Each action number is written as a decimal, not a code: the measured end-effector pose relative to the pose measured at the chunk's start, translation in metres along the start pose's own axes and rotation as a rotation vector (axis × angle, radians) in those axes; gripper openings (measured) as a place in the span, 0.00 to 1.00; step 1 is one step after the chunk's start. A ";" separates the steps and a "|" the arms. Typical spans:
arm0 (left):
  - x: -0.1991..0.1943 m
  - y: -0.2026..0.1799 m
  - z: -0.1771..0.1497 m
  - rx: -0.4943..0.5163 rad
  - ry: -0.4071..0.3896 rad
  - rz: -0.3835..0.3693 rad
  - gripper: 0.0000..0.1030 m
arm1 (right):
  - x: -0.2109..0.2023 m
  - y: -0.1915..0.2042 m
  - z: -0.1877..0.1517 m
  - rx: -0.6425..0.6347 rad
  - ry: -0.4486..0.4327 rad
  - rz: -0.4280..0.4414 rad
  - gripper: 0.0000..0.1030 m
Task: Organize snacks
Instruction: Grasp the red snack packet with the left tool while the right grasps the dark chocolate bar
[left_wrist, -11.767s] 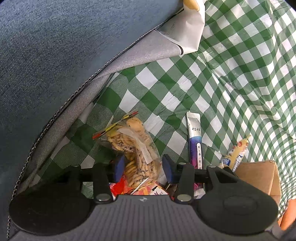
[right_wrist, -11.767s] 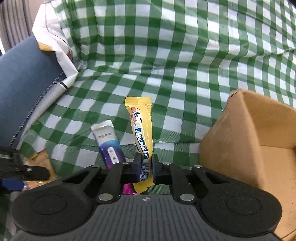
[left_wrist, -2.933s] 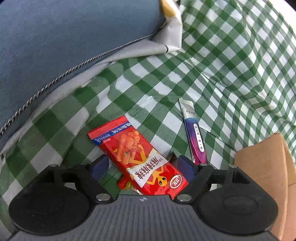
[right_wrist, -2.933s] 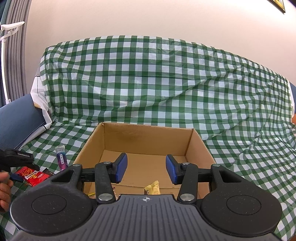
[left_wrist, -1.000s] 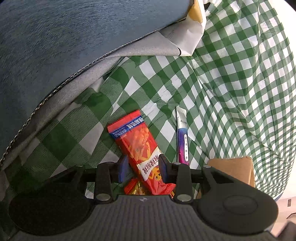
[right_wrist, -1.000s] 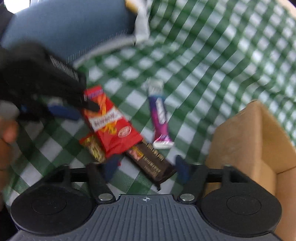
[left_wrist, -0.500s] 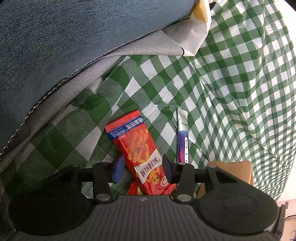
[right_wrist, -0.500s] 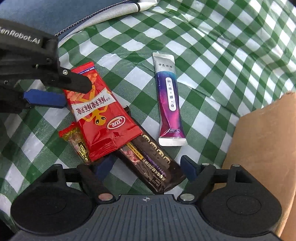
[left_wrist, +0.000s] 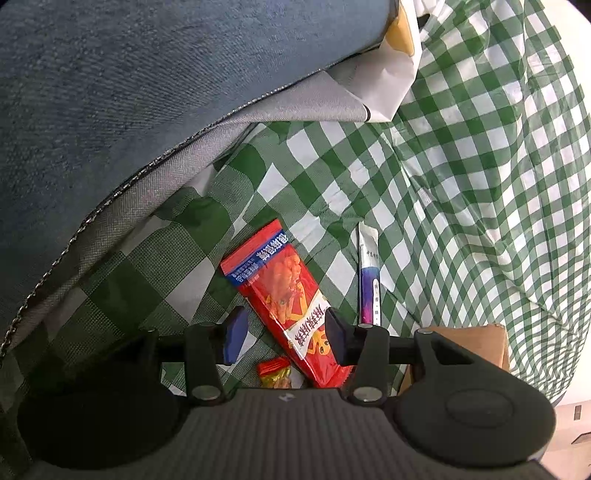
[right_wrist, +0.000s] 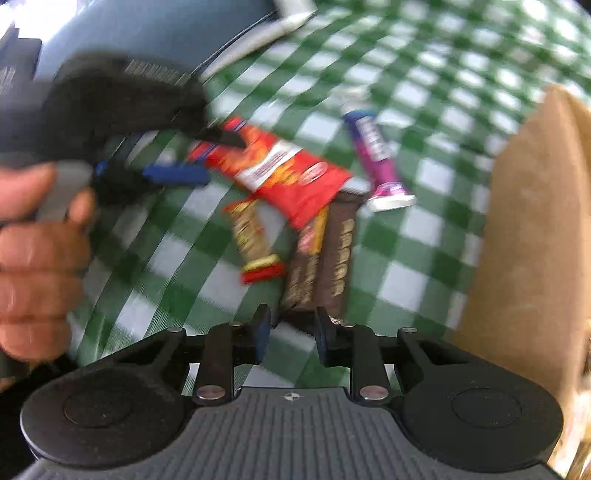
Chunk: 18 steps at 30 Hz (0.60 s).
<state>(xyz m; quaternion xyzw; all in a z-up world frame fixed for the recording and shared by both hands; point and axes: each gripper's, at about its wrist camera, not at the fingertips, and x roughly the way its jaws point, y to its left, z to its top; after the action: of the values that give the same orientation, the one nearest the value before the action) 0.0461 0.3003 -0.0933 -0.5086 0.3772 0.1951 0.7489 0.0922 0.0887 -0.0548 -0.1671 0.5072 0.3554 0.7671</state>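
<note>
While the right claw (right_wrist: 291, 332) is closing around the near end of the dark brown bar (right_wrist: 325, 258), its pads not clearly pressing yet, the left claw (left_wrist: 282, 334) stands half open astride the red snack packet (left_wrist: 288, 302) without gripping it. Both snacks lie on the green checked cloth (left_wrist: 461, 184), beside the cardboard box (right_wrist: 535, 240).
</note>
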 end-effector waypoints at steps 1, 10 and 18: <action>0.000 0.000 0.000 0.001 -0.003 -0.003 0.49 | -0.001 -0.003 0.001 0.023 -0.027 -0.013 0.31; 0.015 -0.007 -0.002 0.039 0.016 0.024 0.49 | 0.039 -0.008 0.011 0.073 -0.032 -0.062 0.51; 0.032 -0.041 -0.014 0.289 -0.037 0.117 0.36 | 0.023 -0.007 -0.021 0.092 -0.089 -0.061 0.40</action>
<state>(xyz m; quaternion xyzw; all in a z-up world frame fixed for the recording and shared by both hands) 0.0892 0.2677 -0.0955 -0.3688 0.4165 0.1916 0.8085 0.0889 0.0793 -0.0856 -0.1310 0.4833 0.3152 0.8062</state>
